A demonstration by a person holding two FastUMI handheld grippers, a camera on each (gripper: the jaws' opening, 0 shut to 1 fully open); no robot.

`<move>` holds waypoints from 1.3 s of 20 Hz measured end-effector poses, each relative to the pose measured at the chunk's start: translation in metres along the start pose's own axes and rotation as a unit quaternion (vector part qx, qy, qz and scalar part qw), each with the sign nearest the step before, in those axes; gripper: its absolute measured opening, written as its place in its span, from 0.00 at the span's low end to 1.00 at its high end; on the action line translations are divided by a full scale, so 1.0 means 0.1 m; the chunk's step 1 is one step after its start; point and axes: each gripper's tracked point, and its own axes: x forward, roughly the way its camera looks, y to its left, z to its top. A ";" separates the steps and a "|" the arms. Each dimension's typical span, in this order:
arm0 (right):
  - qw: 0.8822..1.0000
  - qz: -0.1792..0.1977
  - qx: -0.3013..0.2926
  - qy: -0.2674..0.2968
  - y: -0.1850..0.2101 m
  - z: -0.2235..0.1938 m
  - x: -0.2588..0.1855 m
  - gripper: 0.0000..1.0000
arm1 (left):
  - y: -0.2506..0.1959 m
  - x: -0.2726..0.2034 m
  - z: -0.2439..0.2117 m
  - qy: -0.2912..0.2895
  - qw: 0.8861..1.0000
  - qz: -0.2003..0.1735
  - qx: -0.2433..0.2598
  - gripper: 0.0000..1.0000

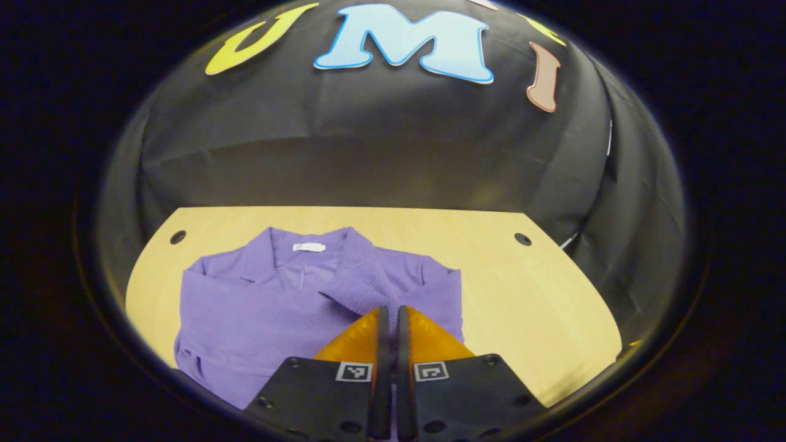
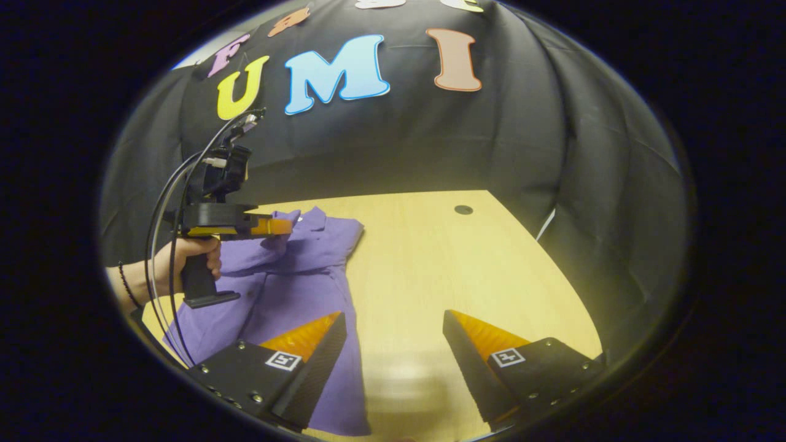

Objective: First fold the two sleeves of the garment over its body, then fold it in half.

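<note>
On the table (image 1: 540,294) I count one purple garment (image 1: 258,313) — my left gripper (image 1: 389,314) pinches its sleeve (image 1: 368,282), right gripper (image 2: 393,325) spread; right gripper view adds a hand (image 2: 193,258).

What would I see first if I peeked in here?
A purple garment spread on a wooden table, its collar toward the far wall. The left gripper is pinched shut just above it, and the right gripper is wide open over bare table beside the cloth.
</note>
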 end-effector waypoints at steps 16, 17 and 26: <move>0.999 -0.006 -0.002 0.043 0.41 -0.70 -0.39 0.96 | 0.39 -1.17 -0.22 -0.044 0.998 -0.025 0.024 0.95; 0.998 -0.008 0.000 0.054 0.42 -0.79 -0.41 0.96 | 0.44 -1.29 -0.30 -0.041 0.999 -0.024 0.024 0.95; 0.994 -0.017 -0.005 0.111 0.52 -1.36 -0.49 0.96 | 1.12 -2.29 -1.12 -0.024 1.000 -0.015 0.005 0.96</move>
